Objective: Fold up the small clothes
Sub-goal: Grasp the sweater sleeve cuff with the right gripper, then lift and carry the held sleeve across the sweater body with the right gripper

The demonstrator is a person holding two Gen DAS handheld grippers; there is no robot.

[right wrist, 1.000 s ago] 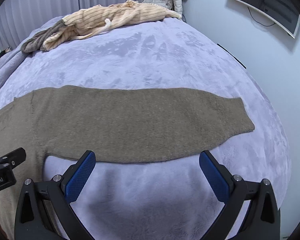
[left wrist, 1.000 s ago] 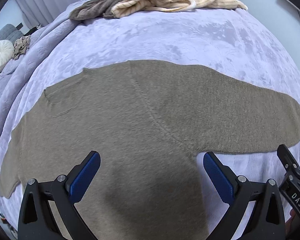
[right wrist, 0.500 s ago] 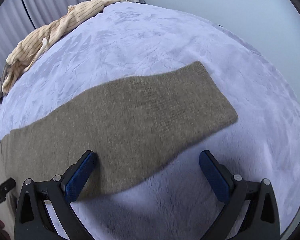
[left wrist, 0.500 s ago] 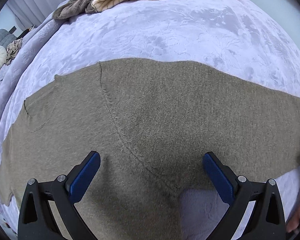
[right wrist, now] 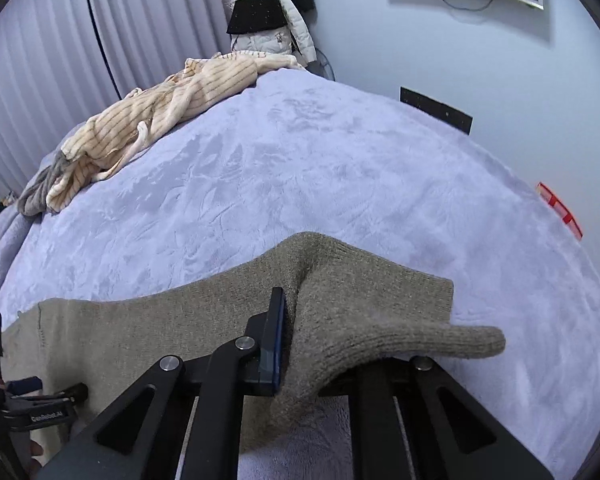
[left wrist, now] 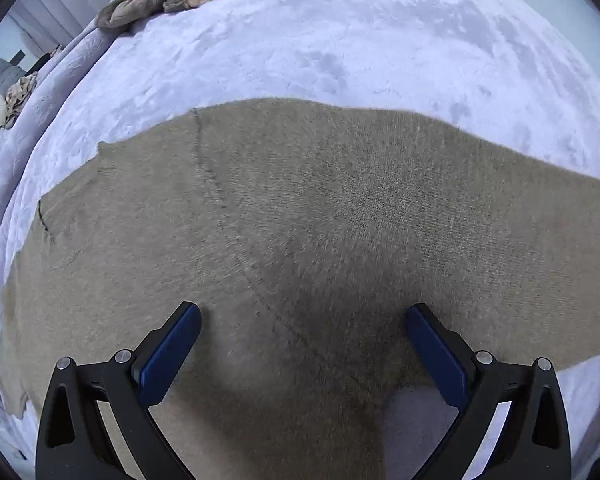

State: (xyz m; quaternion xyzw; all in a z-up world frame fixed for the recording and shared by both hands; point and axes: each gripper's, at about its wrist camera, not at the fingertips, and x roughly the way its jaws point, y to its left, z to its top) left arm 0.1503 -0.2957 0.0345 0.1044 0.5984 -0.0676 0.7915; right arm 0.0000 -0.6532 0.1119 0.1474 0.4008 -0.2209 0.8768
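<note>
A brown knit sweater (left wrist: 300,220) lies flat on the lilac bed cover (left wrist: 340,48). My left gripper (left wrist: 302,332) hovers open just over the seam where the sleeve meets the body, blue pads (left wrist: 172,344) wide apart with nothing between them. In the right wrist view my right gripper (right wrist: 296,308) is closing on the sleeve's cuff end (right wrist: 380,308), which is bunched and lifted between the jaws. One blue pad (right wrist: 276,332) shows; the other is hidden under the knit. Part of the left gripper's body (right wrist: 32,412) shows at the lower left.
A cream striped garment (right wrist: 172,120) and a grey one (right wrist: 36,196) are heaped at the bed's far edge. A jacket (right wrist: 272,20) hangs by the white wall, beside pleated curtains (right wrist: 60,60). The bed's right edge (right wrist: 560,216) drops off near the wall.
My right gripper went from wide open over the sleeve end to shut on the cuff, lifting it. My left gripper shifted along and came lower over the sweater's armpit seam.
</note>
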